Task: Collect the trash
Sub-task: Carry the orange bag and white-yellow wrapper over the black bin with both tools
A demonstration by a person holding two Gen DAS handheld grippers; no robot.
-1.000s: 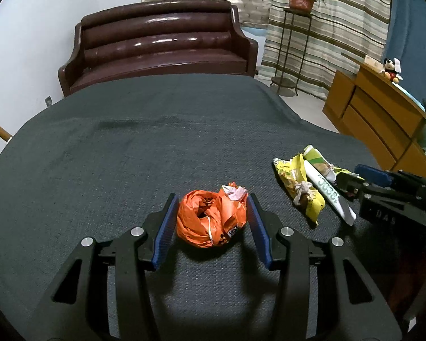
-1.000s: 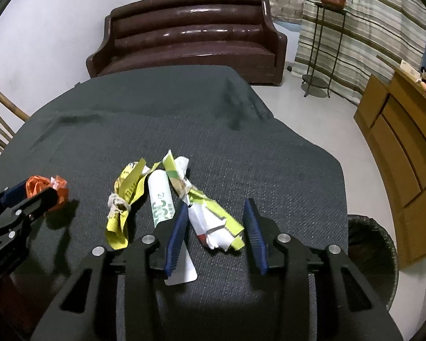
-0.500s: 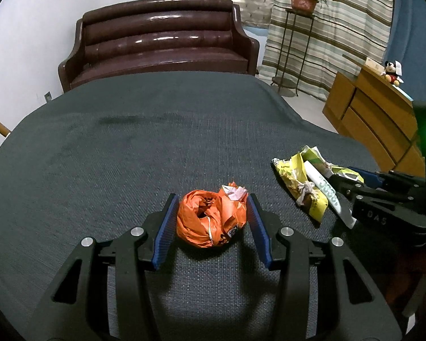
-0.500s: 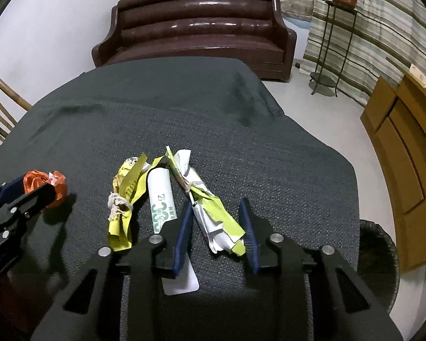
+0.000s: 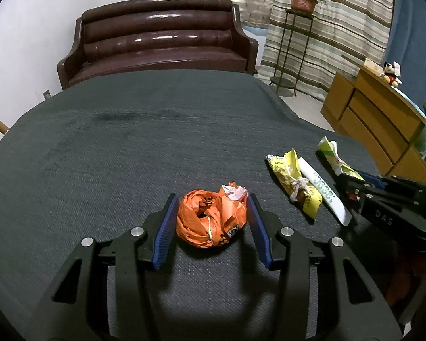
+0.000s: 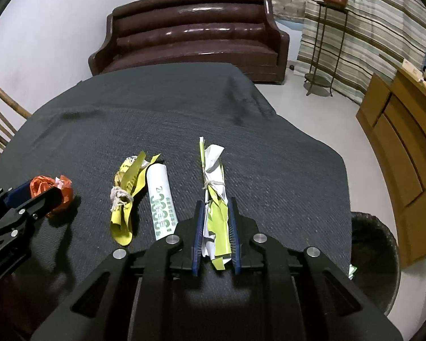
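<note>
A crumpled orange bag (image 5: 210,221) lies on the dark grey tablecloth (image 5: 127,147) between the blue pads of my left gripper (image 5: 211,216); the jaws stand at its sides without squeezing it. My right gripper (image 6: 215,216) is shut on a tied green-and-white wrapper bundle (image 6: 213,182), which has turned to point straight ahead. A knotted yellow wrapper (image 6: 126,196) and a white tube with green print (image 6: 160,199) lie on the cloth to its left. In the left wrist view the right gripper (image 5: 352,183) holds the bundle (image 5: 333,156) at the right.
A black trash bin (image 6: 375,258) stands on the floor past the table's right edge. A brown leather sofa (image 6: 190,34) is behind the table. A wooden dresser (image 6: 403,153) is on the right, a plant stand (image 6: 326,42) by the curtains, a wooden chair (image 6: 0,130) at left.
My right gripper has closed on the green-and-white bundle and pulled it away from the other two pieces. My left gripper and the orange bag have stayed in place.
</note>
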